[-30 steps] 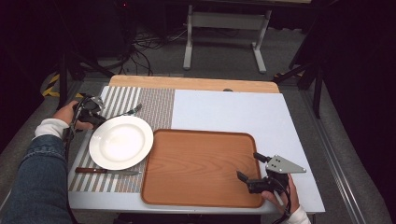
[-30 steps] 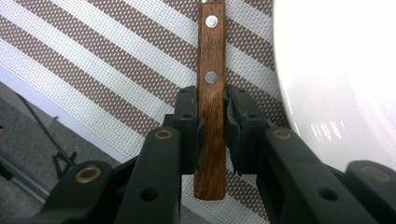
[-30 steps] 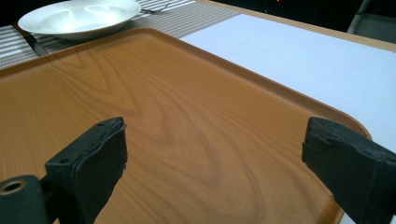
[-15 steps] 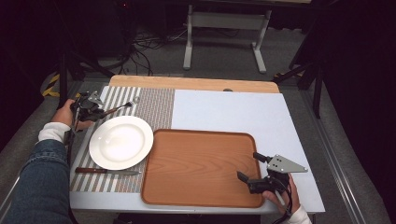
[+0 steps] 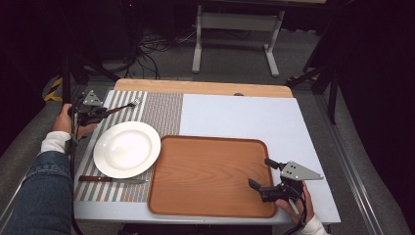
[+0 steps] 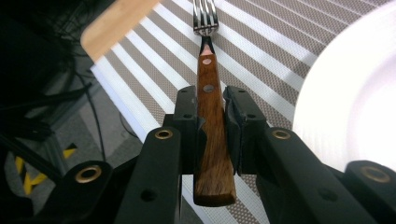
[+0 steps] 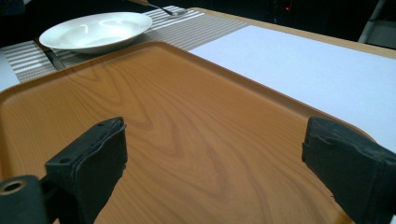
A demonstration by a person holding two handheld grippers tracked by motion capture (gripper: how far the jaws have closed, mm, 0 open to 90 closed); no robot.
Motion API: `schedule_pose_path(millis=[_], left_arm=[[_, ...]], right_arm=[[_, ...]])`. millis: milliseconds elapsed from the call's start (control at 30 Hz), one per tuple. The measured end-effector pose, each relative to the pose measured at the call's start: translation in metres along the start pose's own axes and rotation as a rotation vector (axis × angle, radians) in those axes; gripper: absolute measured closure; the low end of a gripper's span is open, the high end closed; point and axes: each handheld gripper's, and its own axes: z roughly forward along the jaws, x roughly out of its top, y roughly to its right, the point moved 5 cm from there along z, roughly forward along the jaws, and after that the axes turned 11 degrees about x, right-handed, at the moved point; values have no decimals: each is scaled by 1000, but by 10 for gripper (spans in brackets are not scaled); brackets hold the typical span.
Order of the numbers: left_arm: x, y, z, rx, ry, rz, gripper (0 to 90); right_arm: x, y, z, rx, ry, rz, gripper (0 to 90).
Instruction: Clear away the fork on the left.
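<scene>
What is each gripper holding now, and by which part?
The left gripper holds the wooden-handled metal fork by its handle. The right gripper holds nothing, jaws apart.

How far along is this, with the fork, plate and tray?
Early, it seems. The left gripper is shut on the fork, held over the striped mat beside the plate. The knife lies on the mat, the tray holds nothing, and the right gripper waits open over it.

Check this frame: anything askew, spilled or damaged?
Nothing stands out. The fork sits straight in the left gripper; plate, knife and tray look intact, and no spill shows.
</scene>
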Motion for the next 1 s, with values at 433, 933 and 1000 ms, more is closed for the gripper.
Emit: schedule_pose_path(millis=[433, 933, 1000], left_arm=[[15, 12, -23, -12, 132, -51, 759], [27, 40, -47, -44, 206, -54, 758], [29, 47, -49, -52, 215, -55, 759]], right_arm=[[4, 0, -1, 9, 19, -3, 73], [25, -5, 13, 0, 22, -127, 73], [28, -7, 14, -1, 22, -147, 73]])
